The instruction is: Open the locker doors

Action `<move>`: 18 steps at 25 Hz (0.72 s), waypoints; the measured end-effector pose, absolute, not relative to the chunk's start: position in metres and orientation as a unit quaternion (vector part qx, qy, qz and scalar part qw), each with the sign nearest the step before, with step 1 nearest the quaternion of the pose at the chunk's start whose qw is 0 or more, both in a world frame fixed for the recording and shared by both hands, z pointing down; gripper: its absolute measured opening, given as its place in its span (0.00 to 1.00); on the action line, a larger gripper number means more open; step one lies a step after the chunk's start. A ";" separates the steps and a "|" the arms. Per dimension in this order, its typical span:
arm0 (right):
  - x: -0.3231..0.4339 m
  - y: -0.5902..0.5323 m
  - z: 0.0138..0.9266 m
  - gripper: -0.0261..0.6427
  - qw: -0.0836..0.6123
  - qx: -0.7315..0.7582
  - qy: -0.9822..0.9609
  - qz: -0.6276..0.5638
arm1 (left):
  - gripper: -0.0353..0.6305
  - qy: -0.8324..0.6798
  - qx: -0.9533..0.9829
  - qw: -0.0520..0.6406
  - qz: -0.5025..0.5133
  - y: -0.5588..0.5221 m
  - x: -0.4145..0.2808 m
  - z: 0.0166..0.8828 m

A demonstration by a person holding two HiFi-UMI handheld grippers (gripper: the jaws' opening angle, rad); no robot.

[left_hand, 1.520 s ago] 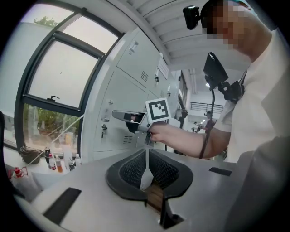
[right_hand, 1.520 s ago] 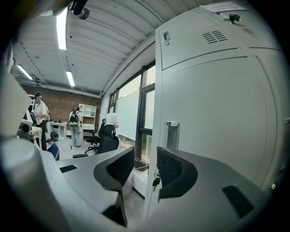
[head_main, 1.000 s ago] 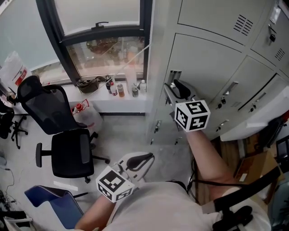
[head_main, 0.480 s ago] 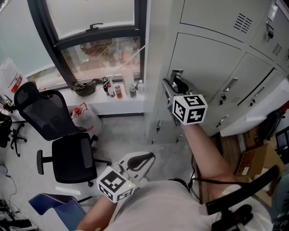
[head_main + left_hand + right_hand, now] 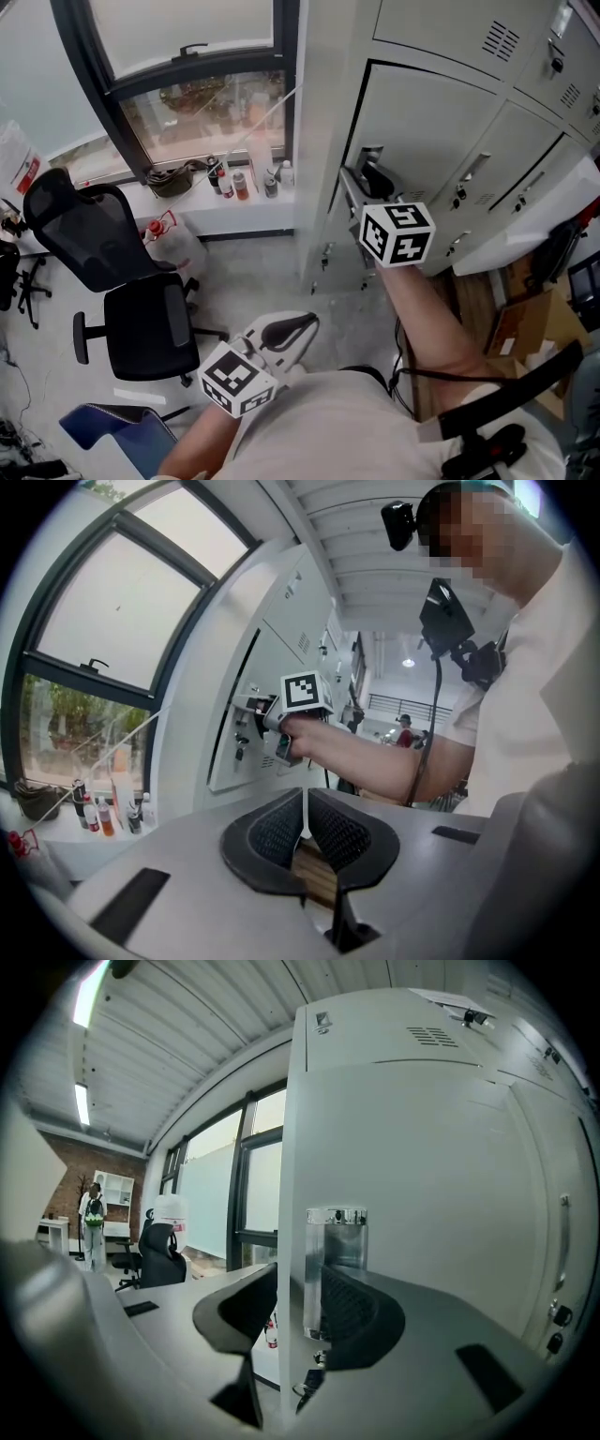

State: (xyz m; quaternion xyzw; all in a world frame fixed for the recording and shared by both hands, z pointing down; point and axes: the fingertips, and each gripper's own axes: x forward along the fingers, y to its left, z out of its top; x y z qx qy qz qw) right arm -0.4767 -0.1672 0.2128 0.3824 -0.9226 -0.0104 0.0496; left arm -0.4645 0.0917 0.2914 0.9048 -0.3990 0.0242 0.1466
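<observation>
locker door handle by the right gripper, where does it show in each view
Head view: the handle is above centre, just past the right gripper.
Left gripper view: small, just left of centre.
Right gripper view: centre, chrome, between the jaws.
Shared landmark: the window, left of the lockers in all three.

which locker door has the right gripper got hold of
The leftmost door of the middle row, nearest the window: the right gripper is closed on its chrome handle, and a dark gap shows along its top and left edges.
</observation>
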 end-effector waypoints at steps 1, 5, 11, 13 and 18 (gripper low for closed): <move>-0.473 -0.162 0.213 0.24 0.050 0.386 -0.921 -0.012 | 0.07 -0.397 0.906 0.146 0.024 0.092 -0.463 0.291; -0.457 -0.144 0.213 0.20 0.049 0.401 -0.915 -0.012 | 0.07 -0.387 0.910 0.147 0.025 0.092 -0.456 0.291; -0.434 -0.118 0.214 0.19 0.050 0.390 -0.920 -0.002 | 0.07 -0.361 0.920 0.146 0.030 0.092 -0.435 0.290; -0.427 -0.110 0.214 0.19 0.050 0.382 -0.923 0.000 | 0.07 -0.351 0.924 0.145 0.032 0.092 -0.427 0.290; -0.406 -0.092 0.215 0.19 0.052 0.357 -0.933 0.008 | 0.07 -0.322 0.935 0.144 0.033 0.088 -0.401 0.287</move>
